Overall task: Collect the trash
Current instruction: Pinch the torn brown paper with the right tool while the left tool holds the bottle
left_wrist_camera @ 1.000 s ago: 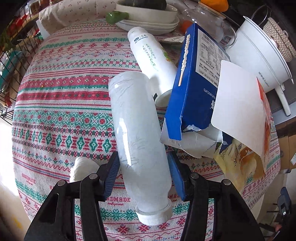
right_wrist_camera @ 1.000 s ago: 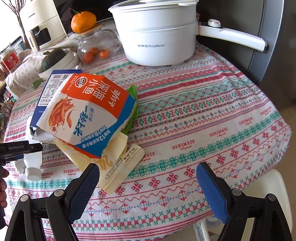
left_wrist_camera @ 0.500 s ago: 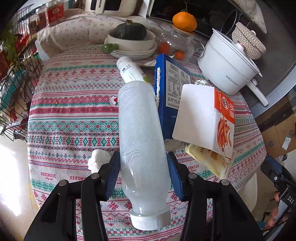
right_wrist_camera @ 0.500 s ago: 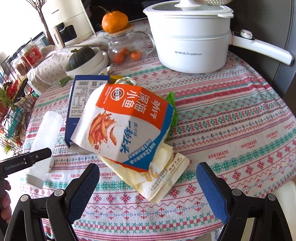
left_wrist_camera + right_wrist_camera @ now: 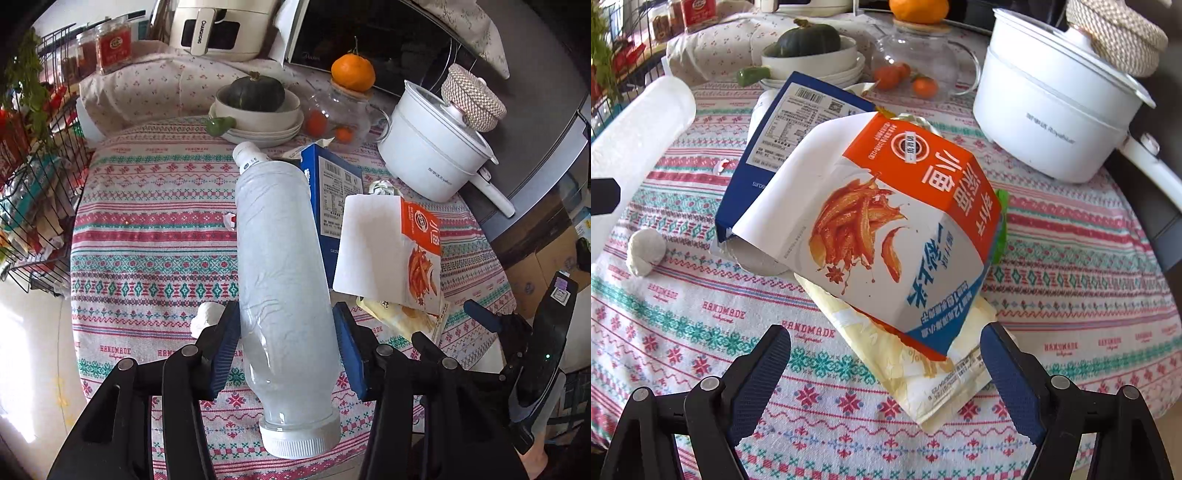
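Observation:
My left gripper (image 5: 284,350) is shut on a clear empty plastic bottle (image 5: 280,266) with a white cap, held above the table; the bottle also shows at the left of the right wrist view (image 5: 639,129). My right gripper (image 5: 886,365) is open and empty, just in front of an orange-and-white snack box (image 5: 886,229) that lies on a yellow wrapper (image 5: 923,362) and a blue carton (image 5: 783,129). A crumpled white tissue (image 5: 644,251) lies left of them. A second white bottle (image 5: 249,157) lies behind the held one.
A white electric pot (image 5: 1052,110) stands at the back right. A glass jar with tangerines (image 5: 919,70) and a bowl stack with a green squash (image 5: 812,55) stand behind the trash. A wire rack (image 5: 29,184) stands left of the table.
My left gripper has lifted the clear bottle off the table and drawn back. My right gripper has moved forward, closer to the snack box.

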### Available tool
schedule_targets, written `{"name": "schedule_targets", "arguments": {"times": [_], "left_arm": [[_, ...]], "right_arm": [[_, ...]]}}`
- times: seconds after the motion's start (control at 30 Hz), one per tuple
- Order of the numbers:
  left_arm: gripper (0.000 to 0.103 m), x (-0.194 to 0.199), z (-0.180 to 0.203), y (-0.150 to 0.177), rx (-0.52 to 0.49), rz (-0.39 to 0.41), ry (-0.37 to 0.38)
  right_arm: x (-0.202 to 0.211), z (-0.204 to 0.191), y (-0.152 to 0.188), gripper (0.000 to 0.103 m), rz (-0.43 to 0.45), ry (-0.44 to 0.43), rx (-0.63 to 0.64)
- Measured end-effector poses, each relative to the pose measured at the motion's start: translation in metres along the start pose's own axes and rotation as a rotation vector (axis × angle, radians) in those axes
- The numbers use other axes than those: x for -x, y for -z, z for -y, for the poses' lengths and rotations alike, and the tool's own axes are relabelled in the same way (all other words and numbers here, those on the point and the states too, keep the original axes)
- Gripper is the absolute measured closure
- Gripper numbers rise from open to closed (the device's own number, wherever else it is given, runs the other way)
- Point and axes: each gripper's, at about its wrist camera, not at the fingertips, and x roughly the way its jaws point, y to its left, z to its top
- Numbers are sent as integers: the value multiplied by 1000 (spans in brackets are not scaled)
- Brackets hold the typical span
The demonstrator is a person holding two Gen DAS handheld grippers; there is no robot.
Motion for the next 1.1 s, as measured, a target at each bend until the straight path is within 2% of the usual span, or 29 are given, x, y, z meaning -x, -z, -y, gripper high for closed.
{"name": "schedule_targets", "arguments": {"times": [0.13,0.27,0.33,0.37,0.47,0.77,1.1], "left_arm": [[50,-1,-2,1,3,-2,-4],[50,-1,-3,2,10,-2,-1],[50,0,-2,2,9,2,0],[50,1,-2,3,10,5,2],[50,3,2,3,3,16,10],[50,11,22,5,-24,56,49],[50,27,74,16,-137,101,124]], "right_arm": [[-19,-12,-5,31,23,137,75],[-31,-7,-10,61,21,159,48],[-28,-2,-15,73,51,185,38],[-25,2,-17,84,65,192,32],[-10,18,-24,97,101,185,-8],[40,77,-32,103,148,104,-151],[91,141,5,103,186,41,-304]]}}
